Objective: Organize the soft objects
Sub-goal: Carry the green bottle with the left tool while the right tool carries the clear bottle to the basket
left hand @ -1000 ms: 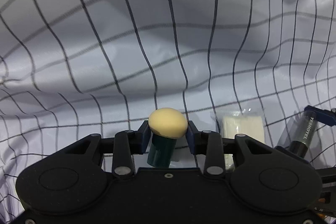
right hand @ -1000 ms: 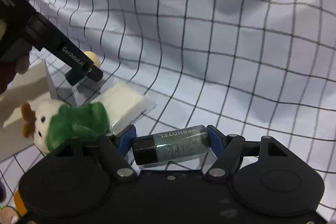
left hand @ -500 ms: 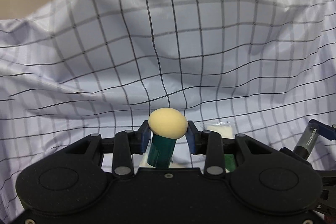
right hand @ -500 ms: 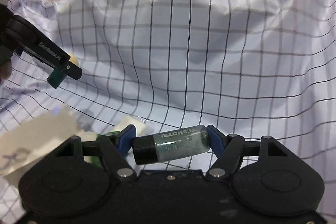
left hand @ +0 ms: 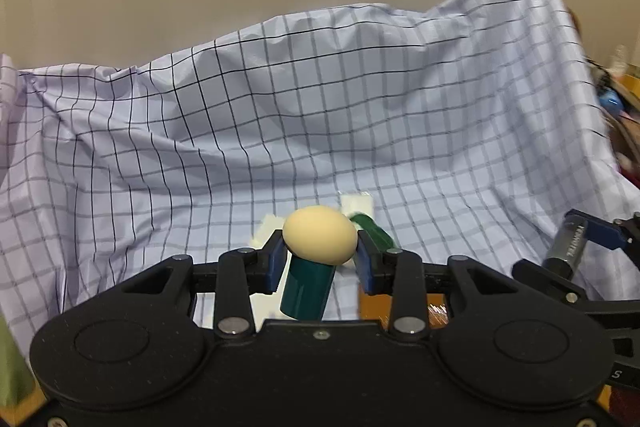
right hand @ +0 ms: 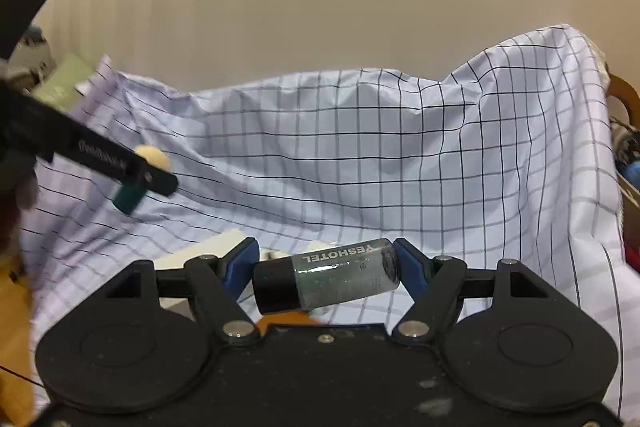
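Both items were in carry, lifted clear of the checked cloth point(left hand: 280, 115).

Left gripper point(left hand: 320, 254): jaws clamped narrow on the sponge point(left hand: 320, 235), cream head between the pads, green handle hanging below.

Right gripper point(right hand: 326, 267): jaws about half open, pressed on both ends of the bottle point(right hand: 332, 277), which lay crosswise, cap to the left.

On the cloth beyond the sponge: a white packet point(left hand: 358, 205).

Judgement: transport step. No container was in view; the next move calls for finding a drop place, then opening the jaws over it.
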Demonstrator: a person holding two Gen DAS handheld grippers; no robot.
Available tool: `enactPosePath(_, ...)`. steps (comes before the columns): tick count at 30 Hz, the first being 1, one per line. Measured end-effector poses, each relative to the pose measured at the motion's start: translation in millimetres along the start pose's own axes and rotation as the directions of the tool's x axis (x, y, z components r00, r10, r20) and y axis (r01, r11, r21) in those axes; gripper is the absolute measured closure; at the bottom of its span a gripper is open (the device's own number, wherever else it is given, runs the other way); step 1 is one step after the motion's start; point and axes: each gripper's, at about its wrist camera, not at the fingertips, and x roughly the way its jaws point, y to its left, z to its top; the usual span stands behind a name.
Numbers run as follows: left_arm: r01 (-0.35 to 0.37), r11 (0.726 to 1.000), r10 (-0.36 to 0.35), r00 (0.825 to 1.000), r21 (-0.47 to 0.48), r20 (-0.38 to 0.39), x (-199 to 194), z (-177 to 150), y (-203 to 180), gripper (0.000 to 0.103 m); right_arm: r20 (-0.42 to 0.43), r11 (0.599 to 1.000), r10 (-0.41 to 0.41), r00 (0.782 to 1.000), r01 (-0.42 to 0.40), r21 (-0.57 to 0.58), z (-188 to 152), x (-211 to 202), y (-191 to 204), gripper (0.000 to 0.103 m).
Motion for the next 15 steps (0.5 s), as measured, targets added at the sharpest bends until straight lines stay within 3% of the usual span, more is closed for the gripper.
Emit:
enactPosePath(10,0.014,0.999,-0.013,1.0,-0.039,0.017,-66,-77,-28,0.066,0.049,0.994,0.009,0.999,-0.015,0.104,-49,-100,27,0.031)
enactPosePath(15,-0.037,0.995,0.037,0.999,-0.088,-0.001,-81,-117,-37,0.066,0.055,0.983,0.019,0.998,-0.029,0.179,-74,-131,39,0.031)
